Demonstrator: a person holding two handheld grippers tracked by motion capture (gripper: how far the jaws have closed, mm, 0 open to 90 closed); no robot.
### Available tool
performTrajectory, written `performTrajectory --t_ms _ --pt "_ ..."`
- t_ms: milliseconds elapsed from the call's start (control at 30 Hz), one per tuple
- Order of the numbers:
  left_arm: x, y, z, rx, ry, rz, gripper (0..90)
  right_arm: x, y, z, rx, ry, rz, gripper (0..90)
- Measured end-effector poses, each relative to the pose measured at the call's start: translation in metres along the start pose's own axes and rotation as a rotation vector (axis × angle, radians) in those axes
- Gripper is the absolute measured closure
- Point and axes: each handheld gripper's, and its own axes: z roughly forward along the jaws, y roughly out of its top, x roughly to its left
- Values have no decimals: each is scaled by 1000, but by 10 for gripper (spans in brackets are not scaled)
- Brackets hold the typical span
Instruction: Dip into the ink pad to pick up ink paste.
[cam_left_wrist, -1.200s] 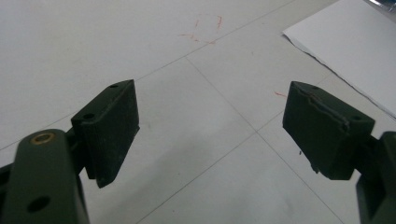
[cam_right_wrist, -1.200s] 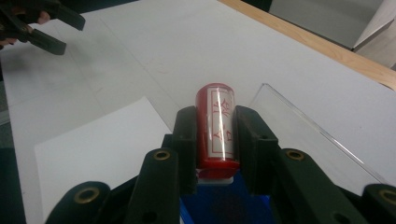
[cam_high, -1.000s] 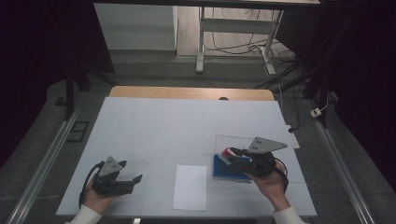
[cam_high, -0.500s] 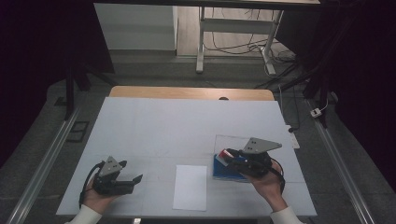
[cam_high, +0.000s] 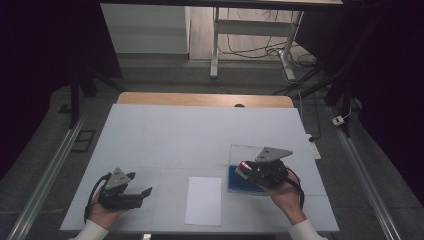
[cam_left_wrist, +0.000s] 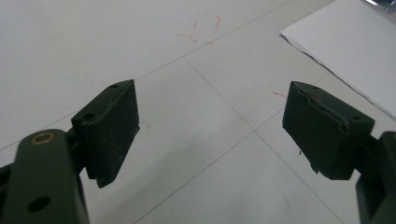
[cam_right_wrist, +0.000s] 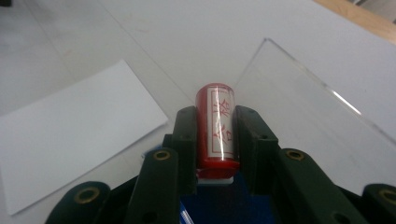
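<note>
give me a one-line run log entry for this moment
left gripper: open, empty, low over table | right gripper: shut on red stamp, above blue ink pad | white paper: flat, untouched

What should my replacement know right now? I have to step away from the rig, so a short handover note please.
Right gripper: shut on a red stamp, held over the blue ink pad in its clear-lidded case.
Left gripper: open, empty, low over the table at the near left.
White paper sheet: flat at the near middle, blank as far as the pictures show.
Done: stamp picked up.
Left, probably: ink it if needed, then stamp the sheet.
</note>
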Motion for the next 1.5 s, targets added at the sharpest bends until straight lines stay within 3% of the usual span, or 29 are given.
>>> performTrajectory --t_ms 200,533,1500 --pt "1 0 1 4 -1 -2 188 -4 -6 9 49 -11 1 706" --pt "1 -2 2 18 -7 5 188 -1 -10 20 135 -31 -47 707" --pt "1 -3 4 46 -26 9 187 1 -13 29 228 -57 -30 713"
